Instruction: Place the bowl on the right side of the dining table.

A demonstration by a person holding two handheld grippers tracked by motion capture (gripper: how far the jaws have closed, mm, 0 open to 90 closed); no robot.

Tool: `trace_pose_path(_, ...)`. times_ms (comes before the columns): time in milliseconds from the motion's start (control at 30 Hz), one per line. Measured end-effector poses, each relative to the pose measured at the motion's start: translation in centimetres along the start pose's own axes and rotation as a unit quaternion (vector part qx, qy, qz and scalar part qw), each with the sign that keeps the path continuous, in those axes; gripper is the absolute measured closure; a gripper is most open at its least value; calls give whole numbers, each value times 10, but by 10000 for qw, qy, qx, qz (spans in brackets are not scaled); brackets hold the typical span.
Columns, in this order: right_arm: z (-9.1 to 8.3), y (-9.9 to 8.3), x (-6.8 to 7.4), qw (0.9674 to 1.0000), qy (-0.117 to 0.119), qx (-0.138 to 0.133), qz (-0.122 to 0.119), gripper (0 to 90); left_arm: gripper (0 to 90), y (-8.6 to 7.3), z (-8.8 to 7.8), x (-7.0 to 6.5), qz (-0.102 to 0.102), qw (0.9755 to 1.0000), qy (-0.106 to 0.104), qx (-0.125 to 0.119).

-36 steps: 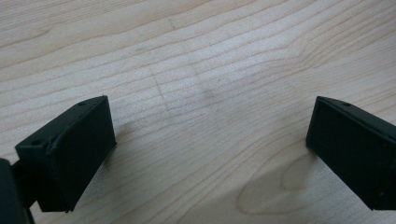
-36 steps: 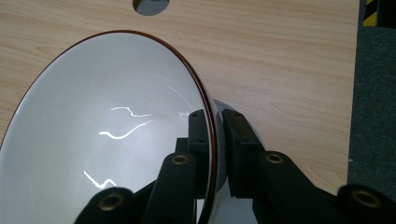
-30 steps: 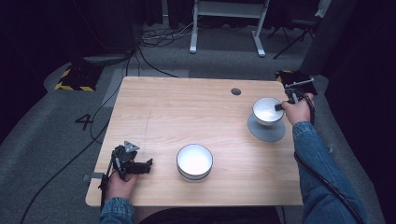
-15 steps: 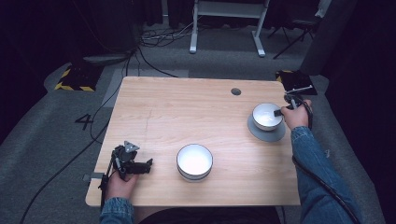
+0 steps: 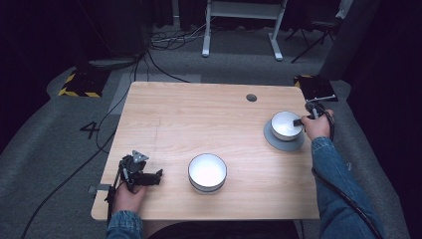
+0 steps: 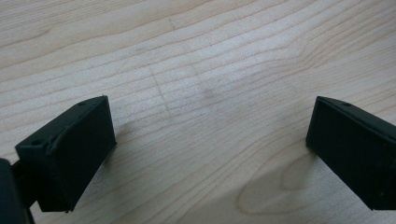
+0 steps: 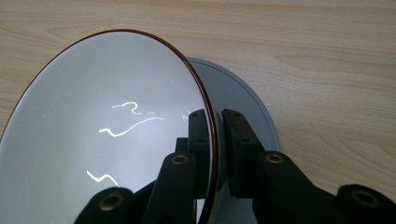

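Note:
At the table's right side a white bowl sits over a grey plate. My right gripper is shut on that bowl's right rim. In the right gripper view one jaw is inside the white bowl and the other outside, pinching the dark-edged rim, with the grey plate just beneath. A second white bowl stands near the front middle. My left gripper rests on the wood at the front left, open; in the left gripper view its fingers stand wide apart over bare table.
The wooden table has a round cable hole near its far edge. Cables and a desk frame lie on the floor beyond. A black box sits past the table's right corner.
The right hand has lowered the bowl toward the grey plate; the bowl now sits lower over it. The left gripper has not moved.

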State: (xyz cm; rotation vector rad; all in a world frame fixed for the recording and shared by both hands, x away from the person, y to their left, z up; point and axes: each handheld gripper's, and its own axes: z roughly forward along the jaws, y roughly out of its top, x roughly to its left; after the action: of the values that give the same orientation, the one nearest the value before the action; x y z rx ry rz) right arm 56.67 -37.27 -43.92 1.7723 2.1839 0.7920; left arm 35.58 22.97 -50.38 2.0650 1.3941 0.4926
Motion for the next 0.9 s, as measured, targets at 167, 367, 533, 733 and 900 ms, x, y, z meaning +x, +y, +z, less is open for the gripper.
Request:
trace_pose_path(167,1,-2,-2,10000,27,-33,-6,822,14,0,0,0,-1,10000,0,-1)
trace_pose_path(367,0,-2,-6,9998,-121,-59,-167,764,14,0,0,0,-1,10000,1,-1)
trace_pose_path(533,-9,1,-8,9991,-286,-213,-244,591,14,0,0,0,-2,10000,1,0)
trace_pose_path(733,-20,6,-6,9972,-369,-380,-528,508,14,0,0,0,0,10000,0,1)
trace_pose_path(900,-34,11,4,9940,-311,-566,-878,475,14,0,0,0,0,10000,0,1)
